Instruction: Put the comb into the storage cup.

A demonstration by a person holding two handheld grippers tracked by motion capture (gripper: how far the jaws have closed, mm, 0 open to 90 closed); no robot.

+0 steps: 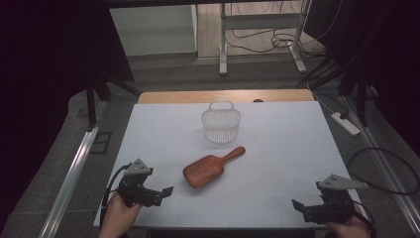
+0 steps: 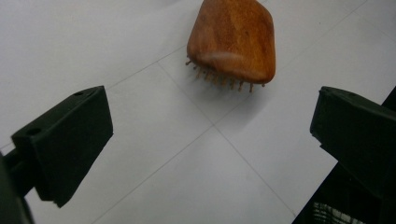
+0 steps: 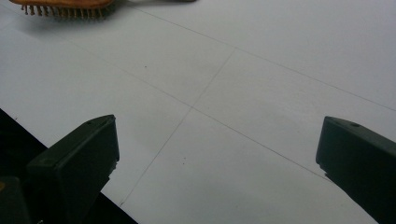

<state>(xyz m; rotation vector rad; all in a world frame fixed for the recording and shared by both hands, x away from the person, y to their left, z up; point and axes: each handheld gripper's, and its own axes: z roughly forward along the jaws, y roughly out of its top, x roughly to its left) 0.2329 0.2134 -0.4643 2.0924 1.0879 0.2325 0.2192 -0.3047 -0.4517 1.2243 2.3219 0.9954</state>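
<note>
Start of work. Brush [image 1: 210, 168] lies bristles-down at mid-worktop [image 1: 277, 148], just before the basket [image 1: 221, 122], untouched. Left gripper [image 1: 167, 191] and right gripper [image 1: 297, 204] rest near the front edge, fingers spread, empty. Grasping and placing remain.

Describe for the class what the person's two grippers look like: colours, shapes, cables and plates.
Both are black, blocky tools. The left gripper carries a grey three-cornered plate on top and trails a black cable at its side. The right gripper carries a similar grey plate. In each gripper view, the two jaws are matt black blocks with small holes near their tips. No sleeves are visible.
</note>
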